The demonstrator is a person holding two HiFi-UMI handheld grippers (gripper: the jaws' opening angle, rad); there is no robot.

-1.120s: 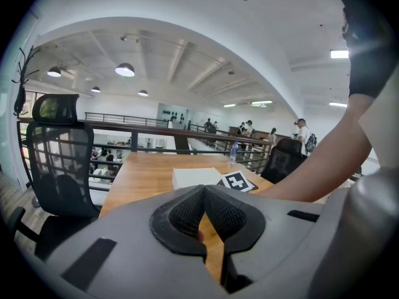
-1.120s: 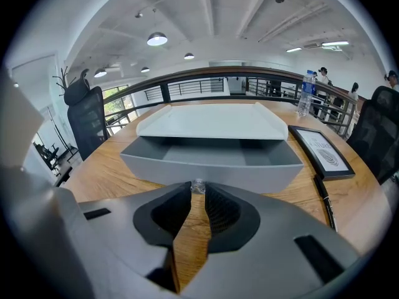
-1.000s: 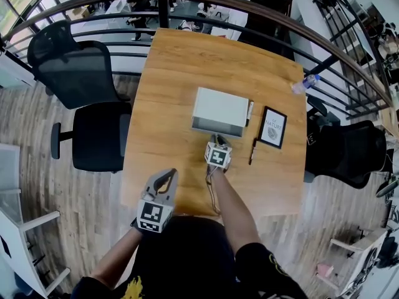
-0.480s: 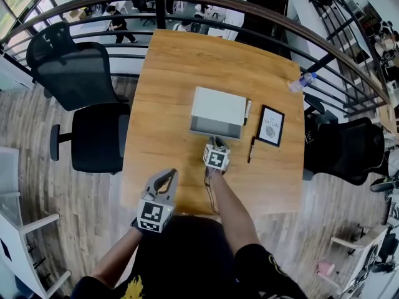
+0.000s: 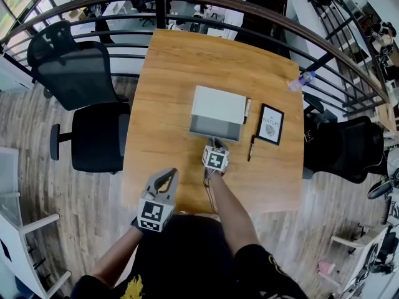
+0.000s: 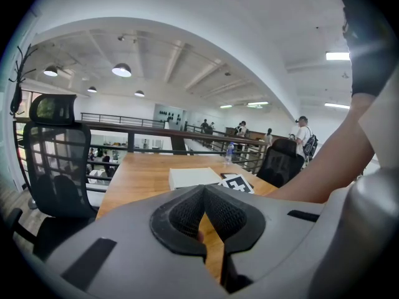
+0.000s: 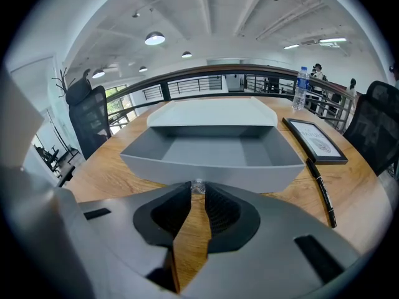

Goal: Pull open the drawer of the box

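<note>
Clamping the small clear knob [image 7: 197, 186] of the grey drawer [image 7: 212, 161], the right gripper [image 5: 215, 144] sits at frame centre. That drawer stands pulled out of the white box [image 5: 218, 103]. Lower left, the left gripper [image 5: 164, 179] is clenched on nothing.

We're in a black short-sleeved tee [image 5: 187, 254] with a yellow print [image 5: 132, 288] on it. Our left tool [image 5: 165, 176] and right tool [image 5: 215, 143] are grey plastic with black ribbed pads [image 6: 186, 213]. Each carries 1 black-and-white marker cube [image 5: 154, 215], and a thin cable [image 5: 209, 189] runs off the right one.
</note>
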